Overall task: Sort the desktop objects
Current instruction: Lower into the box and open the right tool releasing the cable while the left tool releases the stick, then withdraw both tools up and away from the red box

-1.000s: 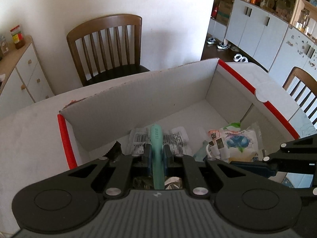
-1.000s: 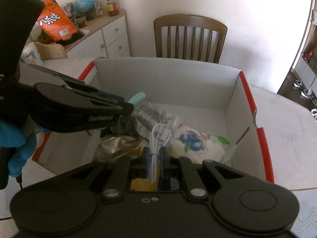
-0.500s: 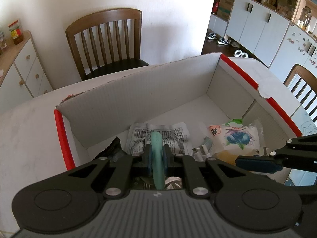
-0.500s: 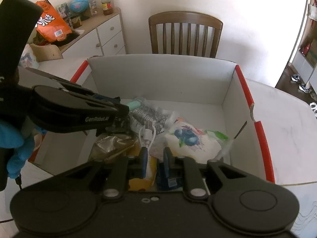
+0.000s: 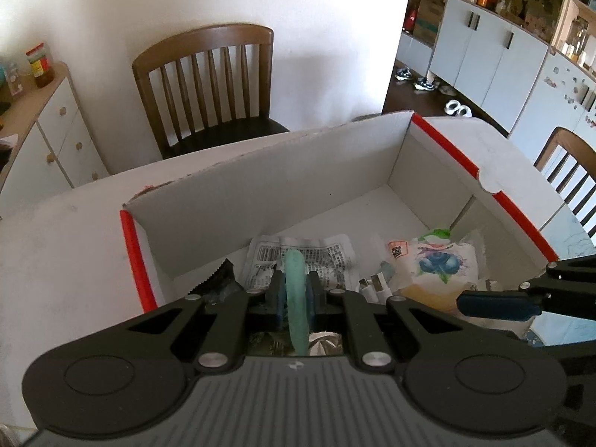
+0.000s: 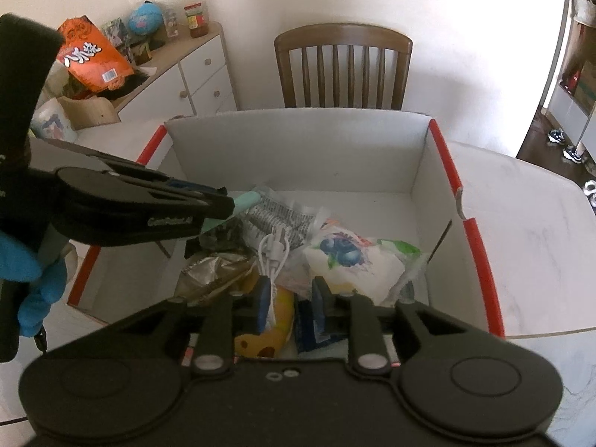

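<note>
One slim mint-green stick [image 5: 296,305] between left gripper [image 5: 296,296] pads

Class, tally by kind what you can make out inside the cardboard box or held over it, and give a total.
Snack or foil packets: 3 (blueberry packet, printed clear packet, crumpled foil packet)
White charging cables: 1
Teal stick-shaped items, held in the left gripper: 1
Total: 5. Items underneath are too hidden to count.

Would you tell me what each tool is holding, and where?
Left tool clamps the mint stick around mid-length. Right tool is open, holding nothing; the white cable lies loose.
</note>
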{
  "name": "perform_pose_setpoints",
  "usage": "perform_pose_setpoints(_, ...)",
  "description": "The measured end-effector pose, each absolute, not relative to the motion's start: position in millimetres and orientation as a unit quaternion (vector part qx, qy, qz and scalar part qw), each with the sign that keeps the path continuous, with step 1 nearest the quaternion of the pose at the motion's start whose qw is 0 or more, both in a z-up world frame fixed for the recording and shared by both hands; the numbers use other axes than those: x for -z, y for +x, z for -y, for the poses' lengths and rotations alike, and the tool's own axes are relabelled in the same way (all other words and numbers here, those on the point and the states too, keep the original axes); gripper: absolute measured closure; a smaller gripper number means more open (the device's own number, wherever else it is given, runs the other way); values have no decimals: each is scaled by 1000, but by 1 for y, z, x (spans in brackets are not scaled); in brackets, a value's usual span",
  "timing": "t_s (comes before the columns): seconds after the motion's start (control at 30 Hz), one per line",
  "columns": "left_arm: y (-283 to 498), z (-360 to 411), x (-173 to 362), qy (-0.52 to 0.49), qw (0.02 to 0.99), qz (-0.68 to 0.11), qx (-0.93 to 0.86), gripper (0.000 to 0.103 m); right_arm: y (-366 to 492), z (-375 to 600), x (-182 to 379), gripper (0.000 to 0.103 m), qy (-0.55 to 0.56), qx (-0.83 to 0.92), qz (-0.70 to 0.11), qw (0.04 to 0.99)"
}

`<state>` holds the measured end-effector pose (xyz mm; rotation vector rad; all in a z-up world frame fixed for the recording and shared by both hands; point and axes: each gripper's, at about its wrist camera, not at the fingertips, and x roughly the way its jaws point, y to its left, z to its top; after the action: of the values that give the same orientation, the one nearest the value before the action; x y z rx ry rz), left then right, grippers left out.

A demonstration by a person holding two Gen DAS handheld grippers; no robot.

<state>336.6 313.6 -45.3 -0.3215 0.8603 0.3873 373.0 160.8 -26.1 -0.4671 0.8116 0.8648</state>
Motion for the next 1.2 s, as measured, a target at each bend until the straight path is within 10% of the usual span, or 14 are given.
perform_pose_setpoints(0.9,283,-256,-2,-147,890,-374,-217,91,350,-101,-24,58,-192,-422,-335,820)
perform_pose_setpoints(1.07,272,-241,-10,-147,892,-367,-218,77,340,-89,-33,53,-189,-431,-318,823)
perform_pose_setpoints(1.2,262,-229,-14,-142,895,-361,-221,40,333,-80,-39,47,-188,-441,-308,822)
